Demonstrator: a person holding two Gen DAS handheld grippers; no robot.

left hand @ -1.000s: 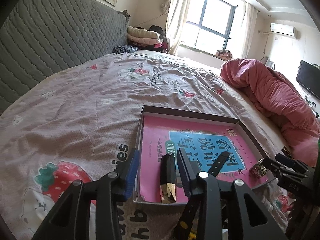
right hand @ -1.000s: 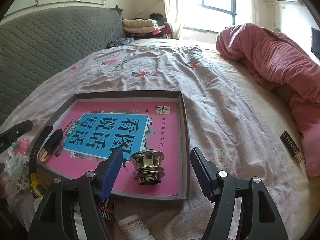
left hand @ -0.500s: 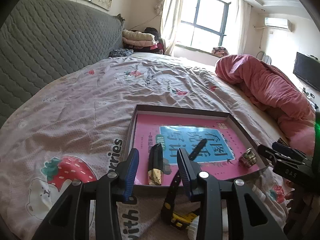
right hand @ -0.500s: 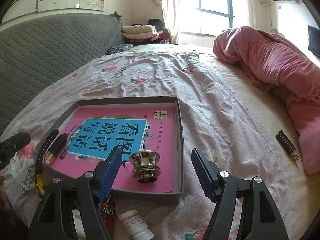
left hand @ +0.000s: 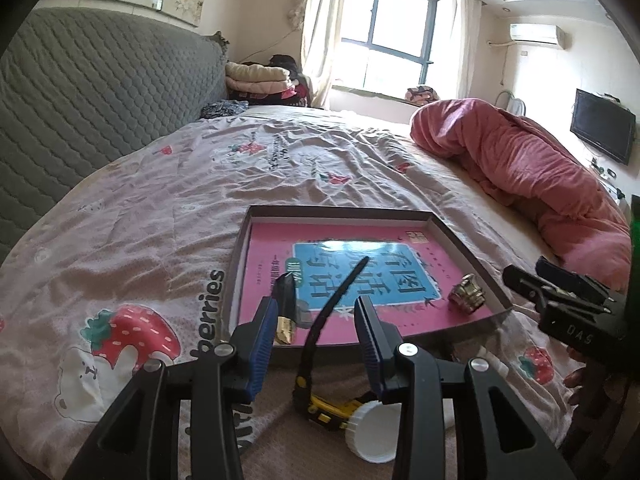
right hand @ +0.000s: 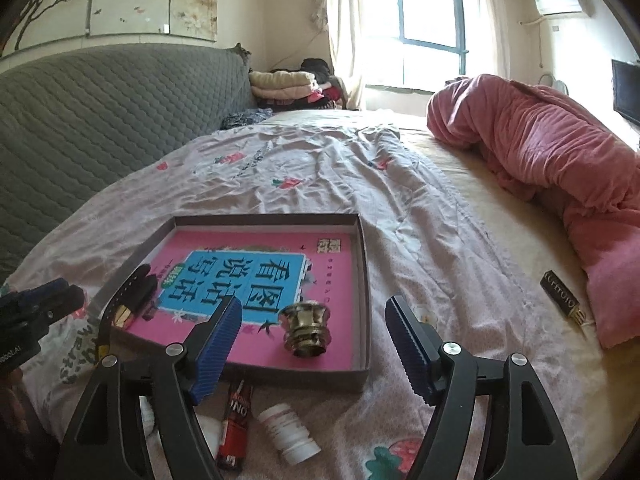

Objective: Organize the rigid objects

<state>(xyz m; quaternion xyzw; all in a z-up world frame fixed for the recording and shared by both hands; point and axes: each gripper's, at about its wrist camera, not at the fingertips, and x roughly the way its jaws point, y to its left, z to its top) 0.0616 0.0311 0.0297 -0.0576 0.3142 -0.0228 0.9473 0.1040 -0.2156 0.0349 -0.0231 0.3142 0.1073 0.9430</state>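
Both grippers are backing away from the tray (right hand: pixel 362 280), fingers spread and empty: left gripper (left hand: pixel 316 344), right gripper (right hand: pixel 314 344). The brass knob (right hand: pixel 306 330) is sitting inside; the bottle (right hand: pixel 290 432) is coming into view.

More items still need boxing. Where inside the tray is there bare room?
The far half of the shallow brown tray is free, and the strip between the brass knob and black watch strap. The near left corner is crowded.

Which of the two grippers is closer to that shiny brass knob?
Right. The right gripper hovers open just in front of the brass knob; the left gripper hovers at the tray's opposite end.
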